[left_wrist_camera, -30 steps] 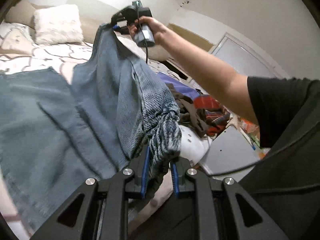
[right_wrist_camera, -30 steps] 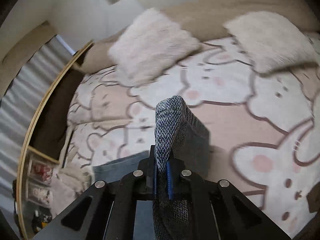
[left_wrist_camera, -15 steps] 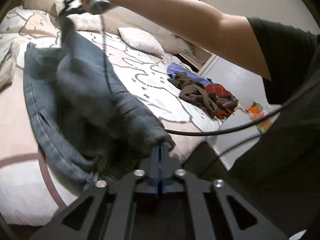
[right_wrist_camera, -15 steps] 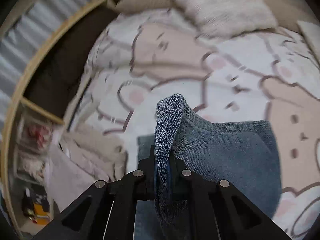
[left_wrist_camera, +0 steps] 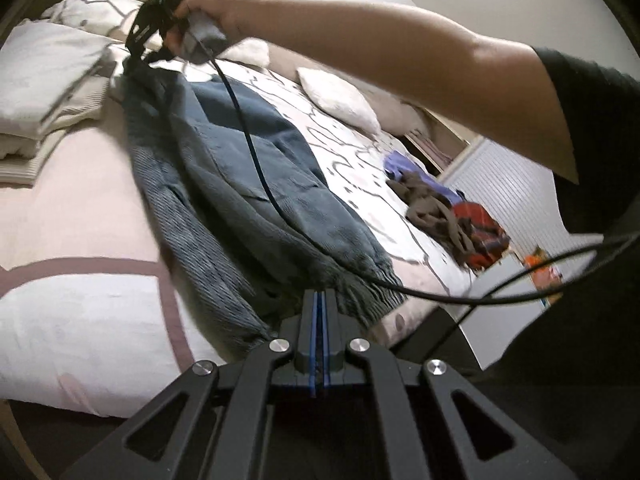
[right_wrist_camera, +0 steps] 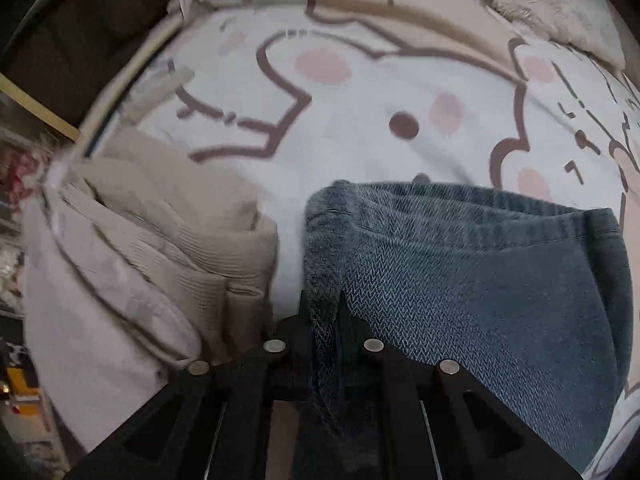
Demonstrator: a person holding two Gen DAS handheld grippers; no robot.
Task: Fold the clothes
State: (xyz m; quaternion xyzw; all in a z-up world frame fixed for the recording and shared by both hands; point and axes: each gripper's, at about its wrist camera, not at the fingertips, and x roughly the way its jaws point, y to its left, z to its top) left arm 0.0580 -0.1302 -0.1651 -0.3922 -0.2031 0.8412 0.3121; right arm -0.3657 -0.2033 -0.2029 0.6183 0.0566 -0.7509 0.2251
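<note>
A blue-grey knit sweater [left_wrist_camera: 240, 184] lies stretched along the bed, folded lengthwise. My left gripper [left_wrist_camera: 320, 300] is shut at the sweater's near ribbed hem; the cloth between its pads is barely visible. My right gripper [right_wrist_camera: 325, 304] is shut on the sweater's far edge [right_wrist_camera: 460, 280], which runs up between its jaws. In the left wrist view the right gripper [left_wrist_camera: 138, 54] is at the far end of the sweater, low over the bed, held by a bare arm.
A stack of folded pale clothes [left_wrist_camera: 44, 92] lies left of the sweater, and shows in the right wrist view [right_wrist_camera: 152, 248]. A heap of brown, red and purple clothes [left_wrist_camera: 452, 216] lies at the bed's right edge. Pillows [left_wrist_camera: 340, 96] lie further back. A black cable [left_wrist_camera: 256, 160] hangs over the sweater.
Both grippers came down from holding the sweater up in the air. The sweater now lies stretched on the bed beside the folded stack. The right gripper swung far and left.
</note>
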